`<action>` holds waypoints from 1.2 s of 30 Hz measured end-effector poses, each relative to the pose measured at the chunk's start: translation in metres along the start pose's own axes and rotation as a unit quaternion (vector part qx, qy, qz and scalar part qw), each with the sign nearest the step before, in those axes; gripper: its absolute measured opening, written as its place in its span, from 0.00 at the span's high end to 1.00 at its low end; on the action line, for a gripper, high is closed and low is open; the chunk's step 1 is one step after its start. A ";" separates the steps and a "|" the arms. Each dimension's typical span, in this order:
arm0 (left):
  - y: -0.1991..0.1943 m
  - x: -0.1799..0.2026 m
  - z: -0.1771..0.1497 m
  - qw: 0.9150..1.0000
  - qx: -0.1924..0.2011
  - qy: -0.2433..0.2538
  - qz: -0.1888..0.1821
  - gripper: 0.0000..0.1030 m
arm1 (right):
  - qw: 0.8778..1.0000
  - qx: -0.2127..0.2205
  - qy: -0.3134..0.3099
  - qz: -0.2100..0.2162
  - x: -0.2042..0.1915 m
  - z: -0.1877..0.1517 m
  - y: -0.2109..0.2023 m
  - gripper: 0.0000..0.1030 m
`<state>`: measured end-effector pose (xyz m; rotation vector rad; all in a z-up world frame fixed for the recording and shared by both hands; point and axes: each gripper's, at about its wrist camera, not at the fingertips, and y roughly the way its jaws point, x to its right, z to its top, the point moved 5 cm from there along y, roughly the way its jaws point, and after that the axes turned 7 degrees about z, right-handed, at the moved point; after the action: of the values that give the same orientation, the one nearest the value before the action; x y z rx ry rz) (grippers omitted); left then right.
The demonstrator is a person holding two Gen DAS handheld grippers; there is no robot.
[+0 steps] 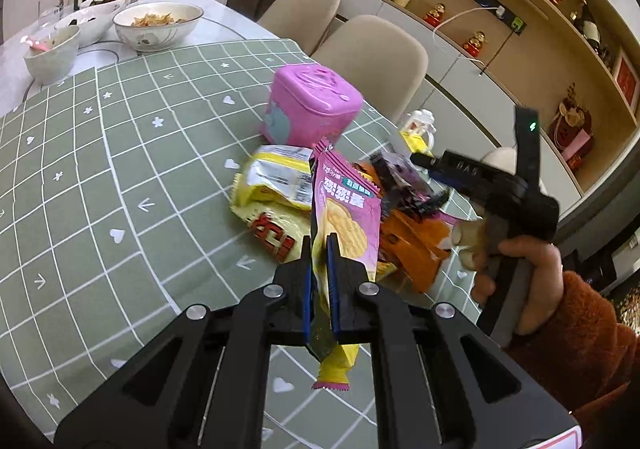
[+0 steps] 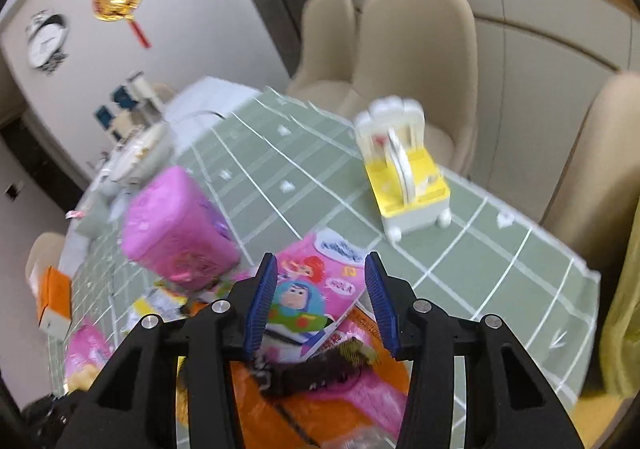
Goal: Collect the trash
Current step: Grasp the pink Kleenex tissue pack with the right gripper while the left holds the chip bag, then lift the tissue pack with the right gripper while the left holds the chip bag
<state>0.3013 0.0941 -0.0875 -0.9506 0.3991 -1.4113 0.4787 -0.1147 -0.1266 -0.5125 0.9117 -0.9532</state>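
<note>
Pink-and-yellow biscuit wrapper (image 1: 344, 217) stands crumpled, pinched in left tool (image 1: 320, 245); right tool (image 2: 322, 269) gapes empty

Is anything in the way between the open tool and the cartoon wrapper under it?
Nothing visible blocks it. The right tool hangs open just above the pink cartoon wrapper, which lies on top of the trash pile. The pink box stands off to the side, not between them.

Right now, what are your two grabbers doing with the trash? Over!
Left gripper shut on pink snack wrapper. Right gripper open over cartoon wrapper, nothing held. Wrapper pile on table; pink box close behind.
</note>
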 end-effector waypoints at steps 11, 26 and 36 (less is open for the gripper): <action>0.010 -0.019 0.004 1.000 -0.007 -0.023 -0.012 0.94 | 0.998 -0.047 0.005 0.036 -0.002 -0.039 0.015 0.71; -0.007 -0.019 0.001 0.999 0.007 -0.027 -0.036 0.94 | 0.996 -0.006 -0.084 0.032 -0.041 -0.037 -0.068 0.92; -0.005 -0.035 -0.016 0.999 -0.012 -0.037 -0.032 0.94 | 0.987 -0.020 -0.158 0.008 -0.088 -0.038 -0.023 0.50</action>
<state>0.2806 0.1225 -0.1036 -1.0403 0.3346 -1.4283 0.4129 -0.0498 -0.0927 -0.6686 0.6482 -0.8119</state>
